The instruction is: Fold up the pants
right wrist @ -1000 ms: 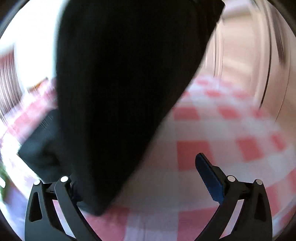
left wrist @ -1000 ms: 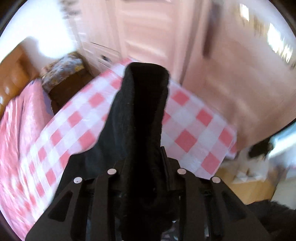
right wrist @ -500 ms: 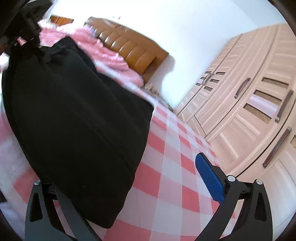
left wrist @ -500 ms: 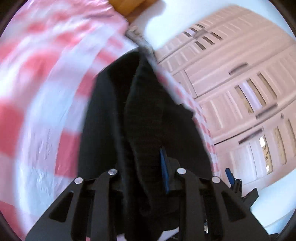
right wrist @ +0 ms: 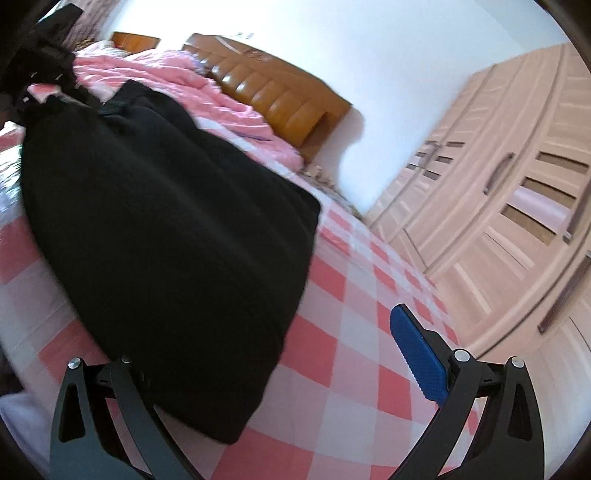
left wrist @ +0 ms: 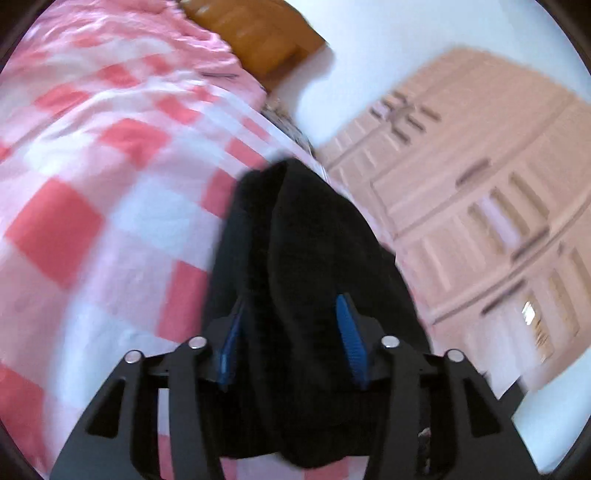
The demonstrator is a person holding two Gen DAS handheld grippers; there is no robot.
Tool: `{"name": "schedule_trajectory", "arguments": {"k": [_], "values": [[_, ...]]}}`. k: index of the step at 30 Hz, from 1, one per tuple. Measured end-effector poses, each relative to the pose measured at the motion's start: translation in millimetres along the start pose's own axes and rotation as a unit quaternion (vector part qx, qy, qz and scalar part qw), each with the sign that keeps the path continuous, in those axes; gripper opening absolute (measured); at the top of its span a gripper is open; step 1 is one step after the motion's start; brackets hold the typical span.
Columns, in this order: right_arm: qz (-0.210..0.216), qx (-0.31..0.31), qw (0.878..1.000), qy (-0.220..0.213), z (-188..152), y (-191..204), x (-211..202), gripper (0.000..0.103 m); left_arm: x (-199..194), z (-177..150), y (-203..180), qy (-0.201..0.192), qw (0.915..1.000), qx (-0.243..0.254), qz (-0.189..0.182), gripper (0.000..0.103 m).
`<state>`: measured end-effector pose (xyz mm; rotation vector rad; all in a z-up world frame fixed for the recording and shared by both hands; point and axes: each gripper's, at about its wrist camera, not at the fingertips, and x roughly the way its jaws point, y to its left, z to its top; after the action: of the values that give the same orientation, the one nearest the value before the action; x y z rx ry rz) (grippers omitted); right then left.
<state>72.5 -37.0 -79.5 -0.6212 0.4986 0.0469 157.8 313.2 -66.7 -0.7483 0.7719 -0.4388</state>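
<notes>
Low in the left wrist view, our left gripper point(left wrist: 291, 343) has its jaws opening, and a thick fold of the black pants point(left wrist: 314, 258) sits between the two blue pads point(left wrist: 349, 343). Whether the pads press on the cloth we cannot tell, as the picture is blurred. The pants run from the bottom centre up toward the middle of the frame, lying on the bed point(left wrist: 92, 184) with its red and white check cover, which fills the left half. At top centre stands a brown headboard point(left wrist: 258, 33), and the right half shows a pink wardrobe point(left wrist: 480, 221).

Across the left and centre of the right wrist view, the pants point(right wrist: 166, 240) lie as a broad dark heap on the check bed point(right wrist: 351, 314). Our right gripper point(right wrist: 273, 369) stands wide; the blue pad of its right finger point(right wrist: 417, 362) is clear over the cover, while the pants' near edge hides the left finger's tip. We cannot tell whether it touches. A pink quilt point(right wrist: 184, 81) is bunched at upper left before the headboard point(right wrist: 280, 96), and the wardrobe point(right wrist: 498, 203), doors closed, fills the right side.
</notes>
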Motion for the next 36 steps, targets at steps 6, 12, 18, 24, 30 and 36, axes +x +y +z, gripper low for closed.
{"name": "schedule_trajectory", "arguments": {"k": [6,12,18,24,30,36], "values": [[0.203,0.119,0.971,-0.04,-13.4,-47.9,-30.4,0.098,-70.5,-8.4,-25.6,-0.11,0.9887,0.011,0.101,0.095],[0.228,0.283,0.931,-0.014,-19.5,-106.9,-8.5,0.098,-34.3,-55.4,-150.2,-0.052,0.9623,0.241,0.115,0.097],[0.201,0.274,0.939,0.05,-16.2,-96.6,19.7,0.098,40.4,-86.0,-168.0,0.021,0.9363,0.313,0.158,0.097],[0.213,0.185,0.959,0.041,-14.5,-50.4,14.5,0.098,35.1,-84.9,-124.9,0.014,0.9382,0.296,0.179,0.083],[0.268,0.213,0.936,0.074,-28.0,-57.2,31.1,0.098,35.6,-82.1,-118.9,-0.004,0.9447,0.283,0.165,0.083],[0.279,0.196,0.936,0.082,-24.8,-56.7,31.5,0.098,31.3,-79.9,-114.2,-0.019,0.9524,0.263,0.153,0.079]]}}
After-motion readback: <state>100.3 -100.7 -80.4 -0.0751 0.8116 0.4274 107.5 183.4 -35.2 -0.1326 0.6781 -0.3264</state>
